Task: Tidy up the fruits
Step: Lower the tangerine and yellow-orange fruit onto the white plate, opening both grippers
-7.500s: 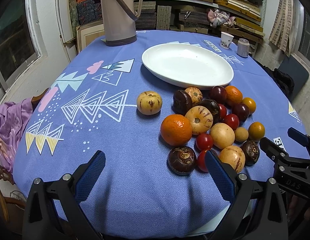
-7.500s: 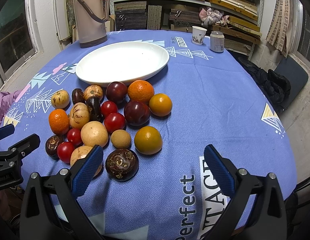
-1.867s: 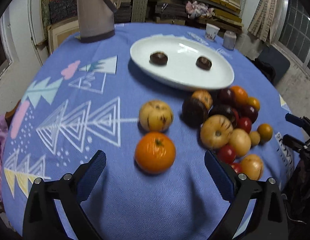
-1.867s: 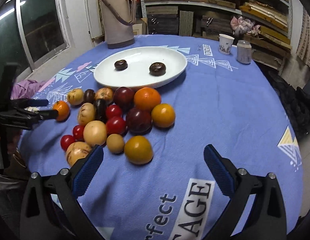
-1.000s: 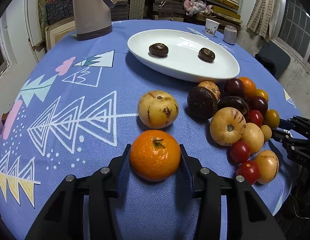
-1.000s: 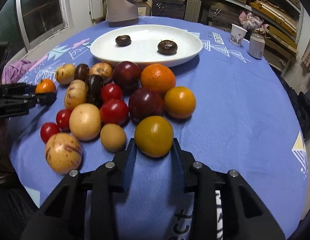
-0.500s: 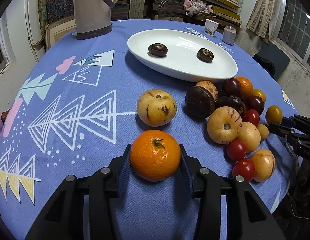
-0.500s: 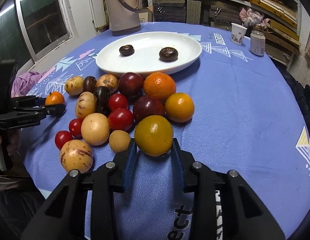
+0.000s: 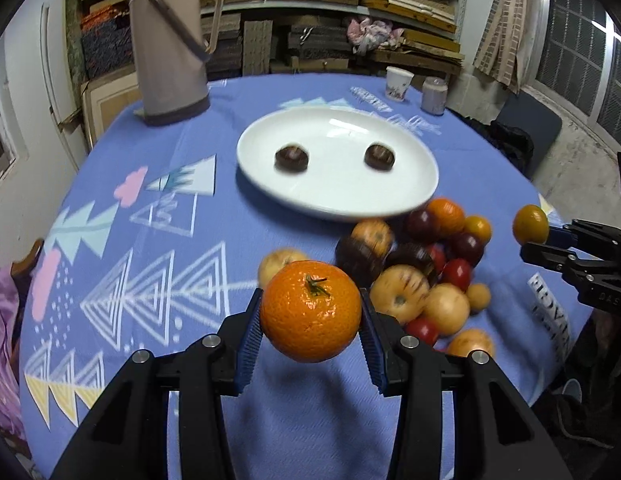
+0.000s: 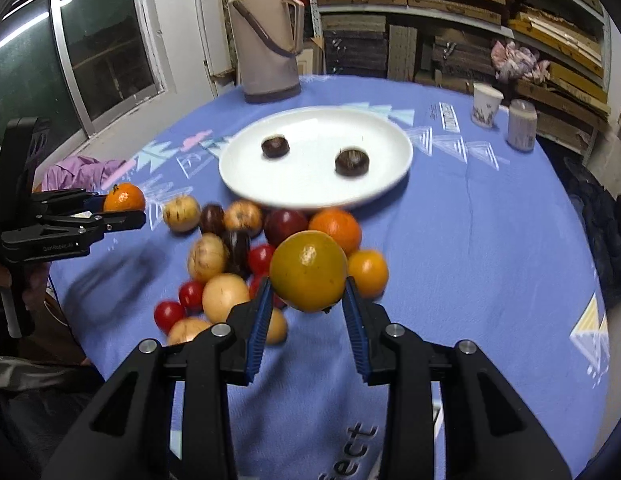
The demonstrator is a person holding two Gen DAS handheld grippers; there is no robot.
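Holding an orange mandarin [image 9: 310, 310] at the lower centre of its own view, the left claw [image 9: 310, 330] is clamped on the fruit with a blue pad on either side, clear of the blue table [image 9: 150, 160]. The right claw [image 10: 306, 310] grips a yellow-green citrus [image 10: 308, 270] in the same way, lower centre of its frame. Both fruits hang above the cloth, with the white plate [image 9: 414, 196] farther up the frame, carrying two dark brown fruits [image 9: 292, 158] set apart from each other.

The step in hand looks like carrying both pieces to the plate. Done well, each claw should keep its squeeze steady, travel over the loose fruit pile [image 9: 422, 280] rather than through it, and come down on bare white plate away from the two dark fruits, with the claws kept well apart from each other. Round fruit will probably roll, so release low and away from the rim.

Only the right view shows the left claw from the side, at the left edge, and the window beyond it. Only the left view shows the right claw side-on at the right edge.
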